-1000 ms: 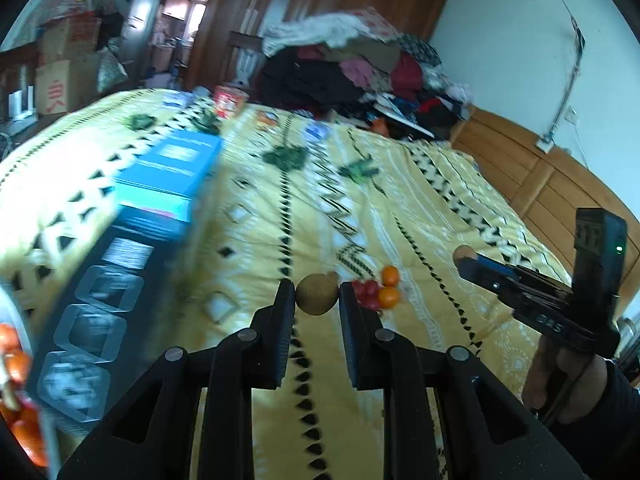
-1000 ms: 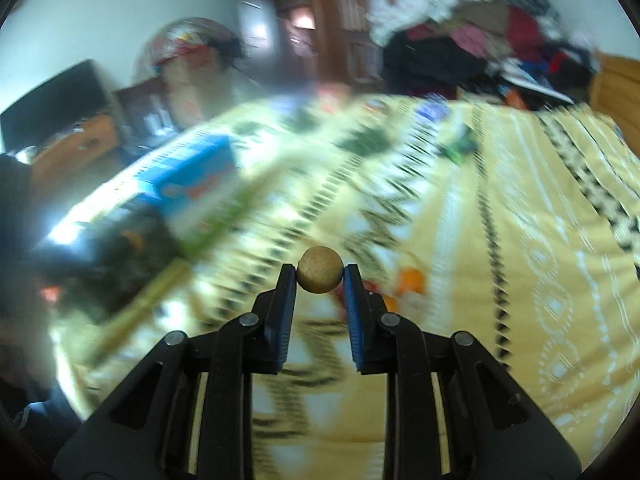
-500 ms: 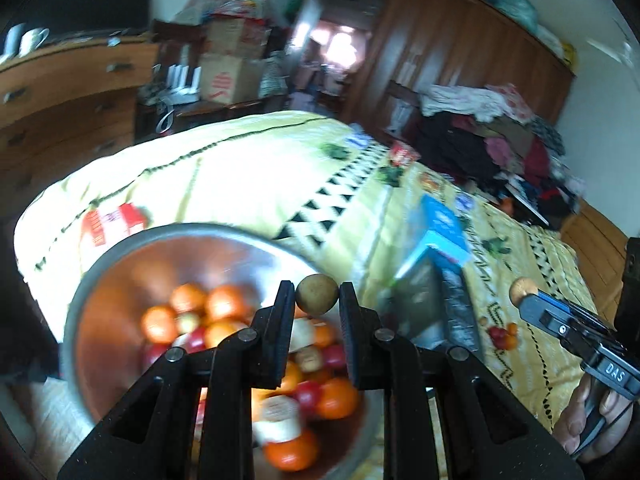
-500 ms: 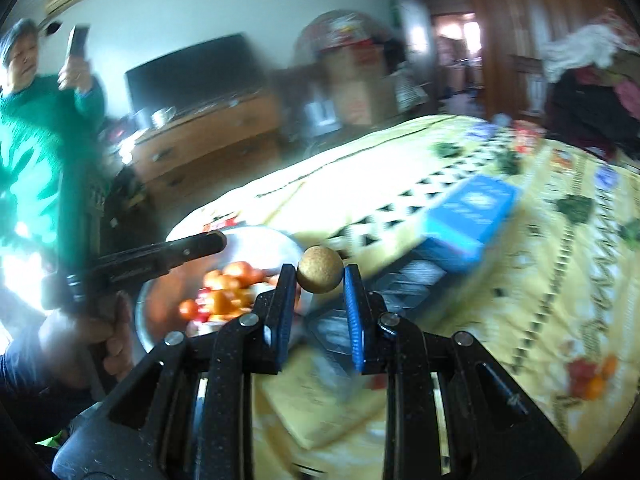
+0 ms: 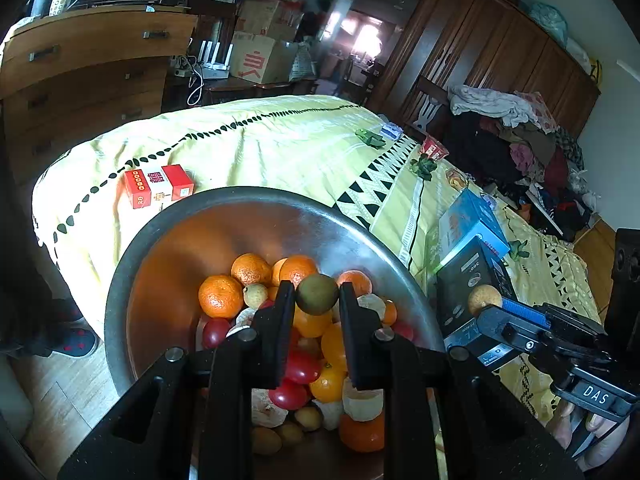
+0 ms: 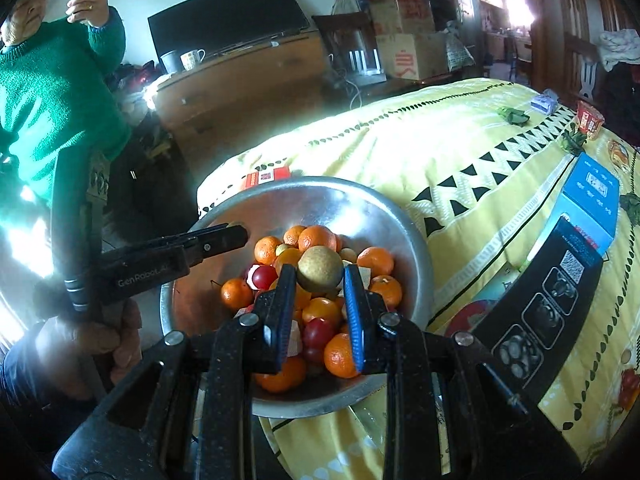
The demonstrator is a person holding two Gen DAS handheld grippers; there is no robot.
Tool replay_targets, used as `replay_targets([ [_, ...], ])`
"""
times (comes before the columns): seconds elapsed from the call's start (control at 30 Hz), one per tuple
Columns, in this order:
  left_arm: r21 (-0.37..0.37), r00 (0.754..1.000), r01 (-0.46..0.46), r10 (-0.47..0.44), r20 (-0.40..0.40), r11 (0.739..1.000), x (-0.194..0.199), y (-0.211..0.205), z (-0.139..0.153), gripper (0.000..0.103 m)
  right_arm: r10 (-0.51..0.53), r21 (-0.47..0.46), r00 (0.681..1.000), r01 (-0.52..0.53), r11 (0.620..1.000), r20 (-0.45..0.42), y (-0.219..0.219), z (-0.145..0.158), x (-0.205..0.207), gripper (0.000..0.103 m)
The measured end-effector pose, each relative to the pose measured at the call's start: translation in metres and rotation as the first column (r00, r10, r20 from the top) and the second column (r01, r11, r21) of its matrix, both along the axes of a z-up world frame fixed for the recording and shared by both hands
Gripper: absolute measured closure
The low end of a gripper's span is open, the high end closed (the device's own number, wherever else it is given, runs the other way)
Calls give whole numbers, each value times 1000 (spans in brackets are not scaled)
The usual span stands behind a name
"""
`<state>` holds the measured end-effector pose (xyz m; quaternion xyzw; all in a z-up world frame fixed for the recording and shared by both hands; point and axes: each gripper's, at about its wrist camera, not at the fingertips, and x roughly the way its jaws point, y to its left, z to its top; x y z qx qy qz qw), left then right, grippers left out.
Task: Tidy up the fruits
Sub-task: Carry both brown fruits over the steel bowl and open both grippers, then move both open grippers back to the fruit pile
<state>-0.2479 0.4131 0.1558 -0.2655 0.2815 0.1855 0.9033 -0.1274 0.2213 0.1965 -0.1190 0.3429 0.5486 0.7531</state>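
A metal bowl (image 5: 168,240) (image 6: 320,196) full of oranges, red cherry tomatoes and small brown fruits stands at the bed's corner. My left gripper (image 5: 317,300) is shut on a small greenish-brown round fruit (image 5: 317,294) and holds it above the bowl's pile. My right gripper (image 6: 320,276) is shut on a small tan round fruit (image 6: 320,269), also above the bowl. The right gripper also shows in the left wrist view (image 5: 486,302), by the bowl's right rim. The left gripper shows in the right wrist view (image 6: 236,236), over the bowl's left rim.
A yellow patterned bedspread (image 5: 280,148) covers the bed. A red box (image 5: 158,186) lies behind the bowl. A blue box (image 5: 468,220) and a black box (image 6: 556,292) lie to its right. A wooden dresser (image 5: 88,64) and a person in green (image 6: 44,96) stand left.
Both grippers swung left from the middle of the bed to the bowl, each still holding its fruit. They now hover over the fruit pile.
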Motion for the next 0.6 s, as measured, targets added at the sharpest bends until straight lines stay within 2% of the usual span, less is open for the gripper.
replay_targets([
  [0.13,48,999,-8,10,-48,999,6,-6,-2,81,-6,-16,1000,6,1000,-12,9,-4,-4,78],
  [0.3,148,991,-13,32,-127,989,18,-14,-7,81,-7,-39,1000,6,999,-19,19,-9,-4,78],
  [0.53,248,980,-23,71,-186,968,22,-24,-3,81,-6,-53,1000,4,999,-28,26,-14,-7,77],
  [0.57,260,979,-26,77,-186,965,22,-26,0,81,-9,-60,1000,7,998,-17,25,-13,-9,71],
  [0.6,276,978,-33,88,-188,960,22,-30,3,75,-16,-61,1000,16,998,-6,23,-11,-10,64],
])
